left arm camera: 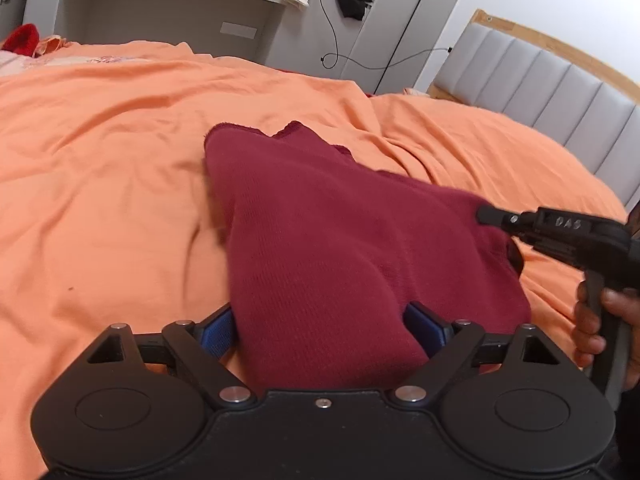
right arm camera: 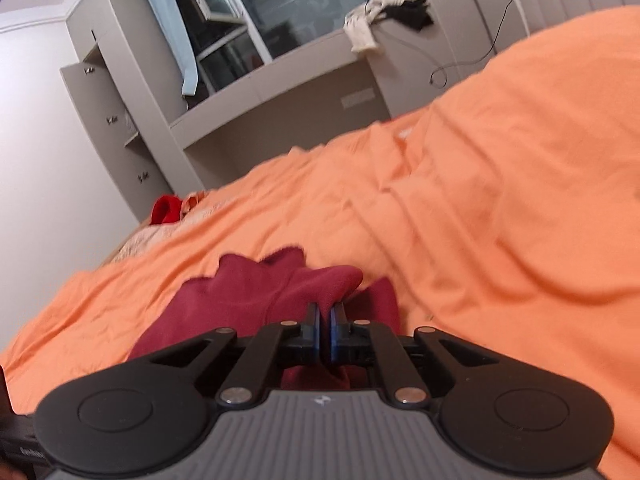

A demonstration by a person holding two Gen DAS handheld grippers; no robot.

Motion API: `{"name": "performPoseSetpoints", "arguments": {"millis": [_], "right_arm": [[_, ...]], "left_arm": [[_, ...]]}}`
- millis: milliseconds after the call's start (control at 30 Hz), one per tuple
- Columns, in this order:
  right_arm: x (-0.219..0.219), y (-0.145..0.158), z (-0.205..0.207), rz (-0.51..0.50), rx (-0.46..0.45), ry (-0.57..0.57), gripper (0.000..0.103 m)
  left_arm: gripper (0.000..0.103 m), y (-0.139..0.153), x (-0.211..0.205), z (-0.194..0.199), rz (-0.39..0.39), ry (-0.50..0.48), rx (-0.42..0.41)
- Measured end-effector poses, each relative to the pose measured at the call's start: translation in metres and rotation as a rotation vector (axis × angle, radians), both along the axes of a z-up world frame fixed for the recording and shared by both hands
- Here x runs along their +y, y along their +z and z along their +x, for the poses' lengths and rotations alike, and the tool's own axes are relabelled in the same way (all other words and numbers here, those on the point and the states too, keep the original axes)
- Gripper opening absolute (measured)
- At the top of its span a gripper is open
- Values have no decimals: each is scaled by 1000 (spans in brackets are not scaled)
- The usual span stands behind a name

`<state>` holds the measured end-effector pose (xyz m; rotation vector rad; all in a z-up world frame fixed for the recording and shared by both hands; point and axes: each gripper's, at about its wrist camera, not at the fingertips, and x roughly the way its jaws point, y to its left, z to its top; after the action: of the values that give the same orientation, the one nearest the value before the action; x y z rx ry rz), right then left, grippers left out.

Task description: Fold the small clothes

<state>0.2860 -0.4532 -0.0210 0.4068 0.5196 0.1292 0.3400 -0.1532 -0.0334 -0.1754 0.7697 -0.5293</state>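
Left gripper (left arm camera: 326, 330) fingers spread wide, maroon garment (left arm camera: 328, 240) draped between them on the orange bed (left arm camera: 100, 160). Right wrist view: right gripper (right arm camera: 325, 330) fingers pressed together, pinching the garment's edge, lifted off the bed.

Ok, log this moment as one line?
fold in progress | maroon garment on orange bedspread | left gripper open, straddling it | right gripper shut on its edge

Bed with rumpled orange cover (left arm camera: 120, 160) — maroon knit garment (left arm camera: 320, 240) on it, red cloth (left arm camera: 22, 38) far off.
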Motion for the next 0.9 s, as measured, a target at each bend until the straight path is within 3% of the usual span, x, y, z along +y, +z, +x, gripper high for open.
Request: {"name": "performPoseSetpoints", "arguments": {"millis": [233, 333, 400, 467, 567, 633, 800, 900], "right_arm": [[-3, -22, 9, -26, 110, -13, 5], [-1, -27, 6, -42, 112, -9, 8], [2, -24, 2, -75, 100, -15, 19], [5, -22, -2, -104, 89, -17, 24], [6, -20, -8, -118, 78, -15, 47], [5, -17, -13, -107, 72, -15, 54], [8, -13, -23, -96, 72, -6, 89], [13, -17, -22, -136, 109, -10, 90]], "left_arm": [[90, -7, -13, 3, 37, -13, 10], [90, -8, -14, 4, 39, -11, 9], [90, -7, -16, 4, 45, -9, 5], [90, -7, -16, 3, 49, -4, 2], [90, -5, -18, 1, 58, 8, 1], [90, -3, -20, 0, 71, 16, 0], [91, -1, -24, -2, 96, 28, -12], [91, -1, -23, -3, 94, 35, -12]]}}
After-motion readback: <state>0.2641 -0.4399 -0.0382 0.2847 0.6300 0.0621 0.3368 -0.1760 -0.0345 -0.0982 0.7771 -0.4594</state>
